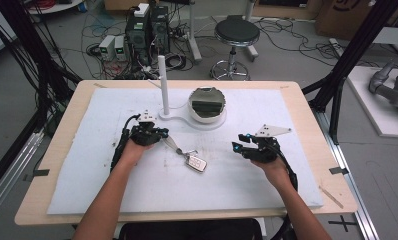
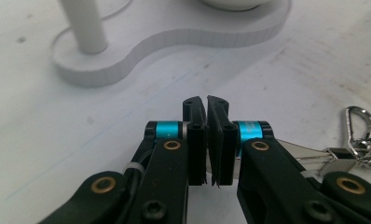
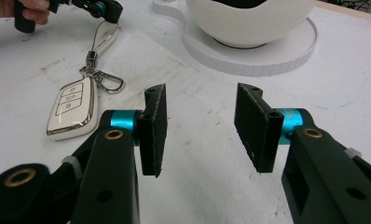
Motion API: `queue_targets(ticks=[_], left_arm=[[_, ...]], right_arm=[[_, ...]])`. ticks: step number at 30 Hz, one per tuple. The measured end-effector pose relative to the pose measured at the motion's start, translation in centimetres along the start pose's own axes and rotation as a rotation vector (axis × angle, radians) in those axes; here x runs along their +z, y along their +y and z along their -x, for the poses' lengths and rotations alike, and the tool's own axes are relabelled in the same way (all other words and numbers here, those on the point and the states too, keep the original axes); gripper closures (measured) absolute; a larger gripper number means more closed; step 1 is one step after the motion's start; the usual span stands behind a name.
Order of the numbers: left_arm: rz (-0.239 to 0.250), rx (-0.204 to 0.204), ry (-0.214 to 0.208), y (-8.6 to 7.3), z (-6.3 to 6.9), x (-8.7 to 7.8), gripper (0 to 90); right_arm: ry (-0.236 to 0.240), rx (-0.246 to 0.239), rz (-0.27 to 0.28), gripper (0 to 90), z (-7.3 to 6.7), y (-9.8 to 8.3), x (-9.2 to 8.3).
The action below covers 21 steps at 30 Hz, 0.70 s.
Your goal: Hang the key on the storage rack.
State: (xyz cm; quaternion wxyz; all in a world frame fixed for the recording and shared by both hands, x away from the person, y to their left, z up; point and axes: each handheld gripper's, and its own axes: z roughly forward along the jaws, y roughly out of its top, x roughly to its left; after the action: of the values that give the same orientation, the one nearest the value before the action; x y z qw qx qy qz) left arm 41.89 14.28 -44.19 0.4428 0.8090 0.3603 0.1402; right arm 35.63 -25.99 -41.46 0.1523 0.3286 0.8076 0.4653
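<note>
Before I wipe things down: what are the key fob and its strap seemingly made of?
Key fob: probably glossy cream plastic with a chrome-look metal rim, judging by its shine. Strap: pale, smooth loop, possibly leather or faux leather. Its clip looks like polished metal.

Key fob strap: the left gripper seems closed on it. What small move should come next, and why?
Probably lift the left gripper toward the white post. Its jaws look shut on the strap, while the key fob lies flat on the mat. The right gripper stands open, apart from the fob. That the strap goes on the post is a guess.
</note>
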Motion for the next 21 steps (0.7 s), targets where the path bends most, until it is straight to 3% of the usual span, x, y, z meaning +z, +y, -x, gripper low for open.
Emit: queue_targets(ticks=[6, 10, 14, 17, 19, 21], left_arm=[[0.038, 0.033, -0.052, 0.5, 0.5, 1.1, 85.7], [0.015, 0.047, -0.045, 1.1, 1.1, 2.0, 85.6], [0.005, 0.035, -0.007, 1.5, 1.7, 2.6, 82.8], [-0.033, -0.030, 0.006, 1.4, 1.8, 2.6, 57.5], [-0.020, -0.047, 0.036, 1.1, 2.0, 2.0, 46.2], [0.006, -0.078, 0.037, 1.0, 2.2, 1.2, 45.0]], right_arm=[[-0.001, 0.005, 0.001, 55.3, 0.2, -0.2, -0.2], [0.000, 0.004, -0.001, 55.3, 0.2, -0.3, -0.1], [-0.001, 0.008, -0.002, 55.3, 0.2, -0.3, -0.2], [-0.004, 0.009, -0.001, 55.1, 0.3, -0.4, -0.3], [-0.006, 0.009, 0.001, 55.1, 0.3, -0.5, -0.4], [-0.011, 0.012, 0.004, 55.0, 0.4, -0.5, -0.6]])
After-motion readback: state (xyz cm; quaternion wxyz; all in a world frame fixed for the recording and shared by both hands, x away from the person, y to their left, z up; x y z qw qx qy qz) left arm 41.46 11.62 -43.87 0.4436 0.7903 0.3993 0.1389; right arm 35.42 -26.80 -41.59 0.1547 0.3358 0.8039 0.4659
